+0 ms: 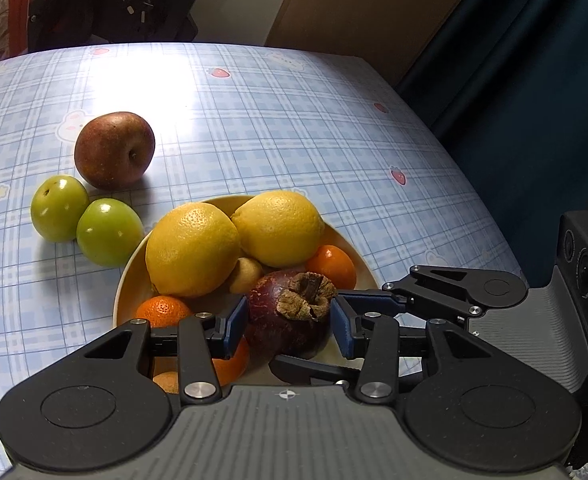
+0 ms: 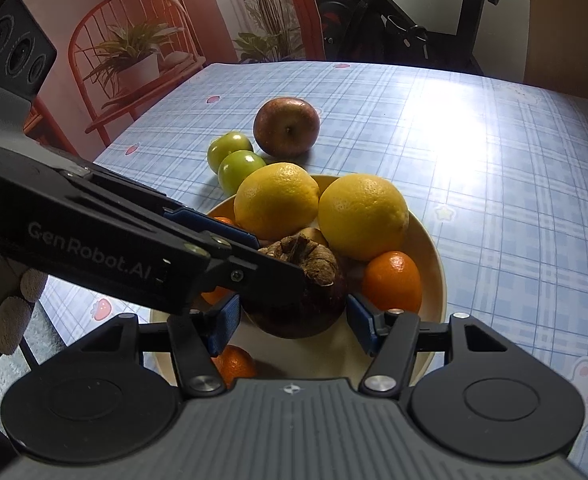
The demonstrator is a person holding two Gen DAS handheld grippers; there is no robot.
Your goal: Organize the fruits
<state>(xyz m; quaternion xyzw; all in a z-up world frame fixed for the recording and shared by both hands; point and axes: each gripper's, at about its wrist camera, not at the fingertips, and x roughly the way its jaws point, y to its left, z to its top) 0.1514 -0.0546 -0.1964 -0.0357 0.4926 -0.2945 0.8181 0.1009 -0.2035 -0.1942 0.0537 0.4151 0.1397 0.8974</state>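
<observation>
Looking along our left gripper [image 1: 290, 322], we see its blue pads [image 1: 236, 324] spread on either side of a dark purple-red fruit with a dry brown calyx, which we take for a mangosteen [image 1: 284, 312]; the left pad looks close against the skin, the right one seems a little off it, so we cannot say the fruit is truly clamped. Our right gripper [image 2: 292, 320] brackets the same mangosteen [image 2: 314, 300] from its own side, jaws wide, both pads standing just clear of the fruit. Across the right wrist view the left gripper's black finger [image 2: 230, 264] crosses in front of the mangosteen and hides part of it.

The mangosteen sits at the near side of a pale yellow plate [image 1: 124, 292], with small tangerines around it: one at the near left [image 1: 162, 310], one to the right [image 1: 332, 266] (in the right view this one [image 2: 392, 282] lies just right of the mangosteen), and another partly hidden under the left finger [image 1: 230, 364]. A small tan fruit [image 1: 246, 274] we cannot identify is wedged behind the mangosteen.

Further back on the plate, two large yellow citrus fruits lie side by side and touching, one on the left [image 1: 192, 250] and one on the right [image 1: 280, 228].

Beyond the plate's rim, on the blue checked tablecloth [image 1: 294, 128], two green fruits [image 1: 60, 208] [image 1: 108, 232] rest against each other, the nearer one just beside the plate. Behind them lies a reddish-brown apple [image 1: 114, 150], close to the farther green fruit.
</observation>
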